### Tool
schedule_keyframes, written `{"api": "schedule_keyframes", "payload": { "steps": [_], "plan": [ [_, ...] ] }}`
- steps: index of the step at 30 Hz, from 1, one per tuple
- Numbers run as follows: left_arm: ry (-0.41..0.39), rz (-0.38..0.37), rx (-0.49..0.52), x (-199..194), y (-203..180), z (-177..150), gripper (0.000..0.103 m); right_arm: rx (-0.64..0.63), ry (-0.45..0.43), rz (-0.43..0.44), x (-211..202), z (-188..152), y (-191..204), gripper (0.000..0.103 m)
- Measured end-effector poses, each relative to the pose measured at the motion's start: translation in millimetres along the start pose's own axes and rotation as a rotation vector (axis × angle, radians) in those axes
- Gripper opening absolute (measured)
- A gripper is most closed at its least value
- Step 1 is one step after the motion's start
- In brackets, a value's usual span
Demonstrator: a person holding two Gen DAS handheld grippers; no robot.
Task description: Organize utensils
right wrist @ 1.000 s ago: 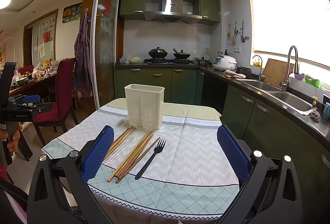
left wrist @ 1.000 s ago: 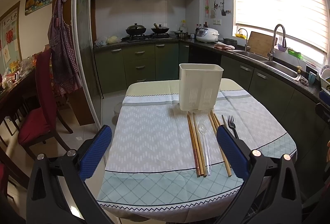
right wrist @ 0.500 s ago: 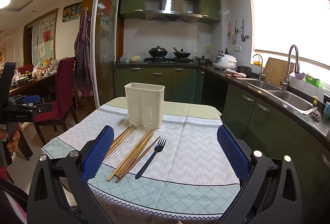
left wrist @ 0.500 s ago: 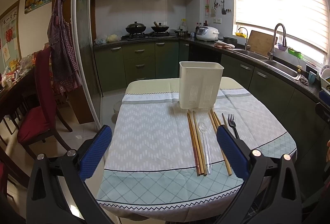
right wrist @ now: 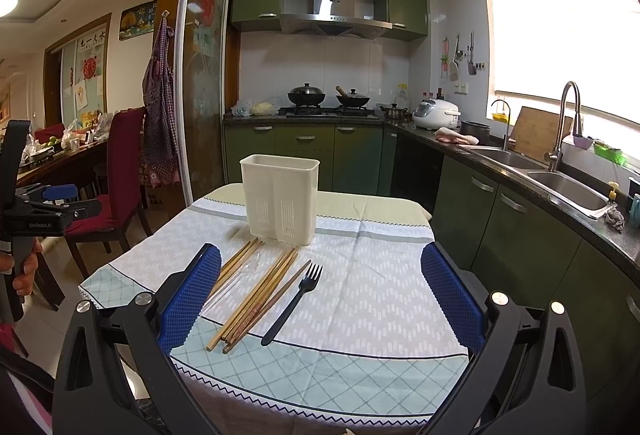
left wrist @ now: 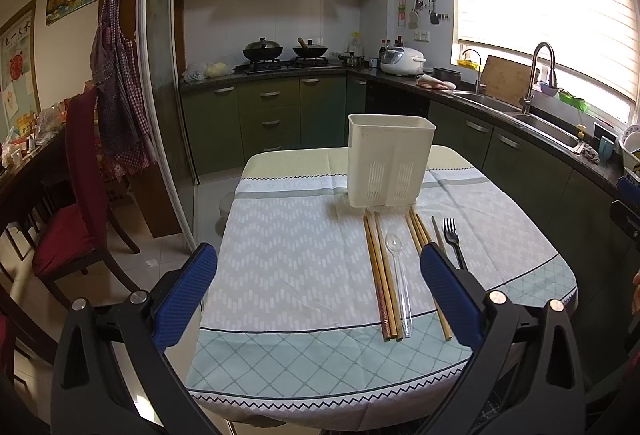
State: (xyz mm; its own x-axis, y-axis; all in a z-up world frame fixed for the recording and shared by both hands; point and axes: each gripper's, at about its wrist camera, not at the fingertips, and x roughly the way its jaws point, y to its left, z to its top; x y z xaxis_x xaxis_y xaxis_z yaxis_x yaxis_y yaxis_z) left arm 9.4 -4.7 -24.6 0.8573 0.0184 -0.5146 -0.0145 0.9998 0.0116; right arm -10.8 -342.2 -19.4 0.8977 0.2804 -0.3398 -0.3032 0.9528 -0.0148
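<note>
white slotted holder (left wrist: 390,163) upright | chopsticks (left wrist: 380,275), clear spoon (left wrist: 398,275), black fork (right wrist: 294,301) flat | both hand-held grippers wide apart, empty

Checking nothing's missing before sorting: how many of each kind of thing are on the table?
Chopsticks: at least 6 (they overlap, so the exact count is unclear)
Fork: 1
Clear spoon: 1
White holder: 1
Total: at least 9
</note>
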Motion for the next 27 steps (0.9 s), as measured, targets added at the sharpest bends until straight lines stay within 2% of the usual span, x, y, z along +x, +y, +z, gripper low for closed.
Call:
{"api": "schedule_keyframes", "payload": {
  "steps": [8, 12, 17, 20, 27],
  "plan": [
    [0.059, -0.021, -0.007, 23.5, 3.2, 6.1, 0.097, 0.008, 0.058, 0.012, 26.6, 5.2, -4.3, 0.099],
    [0.182, -0.068, 0.019, 67.3, -7.4, 21.7, 0.097, 0.025, 0.141, 0.022, 57.5, 14.4, -13.0, 0.099],
    [0.341, -0.078, 0.102, 131.9, -39.8, 34.5, 0.097, 0.063, 0.297, 0.057, 109.3, 25.8, -28.4, 0.099],
    [0.405, -0.115, 0.103, 162.3, -52.8, 39.1, 0.097, 0.056, 0.382, 0.063, 137.5, 26.0, -33.5, 0.099],
    [0.565, -0.201, 0.097, 217.5, -83.5, 38.5, 0.097, 0.083, 0.496, 0.126, 184.8, 19.7, -44.9, 0.099]
  ]
}}
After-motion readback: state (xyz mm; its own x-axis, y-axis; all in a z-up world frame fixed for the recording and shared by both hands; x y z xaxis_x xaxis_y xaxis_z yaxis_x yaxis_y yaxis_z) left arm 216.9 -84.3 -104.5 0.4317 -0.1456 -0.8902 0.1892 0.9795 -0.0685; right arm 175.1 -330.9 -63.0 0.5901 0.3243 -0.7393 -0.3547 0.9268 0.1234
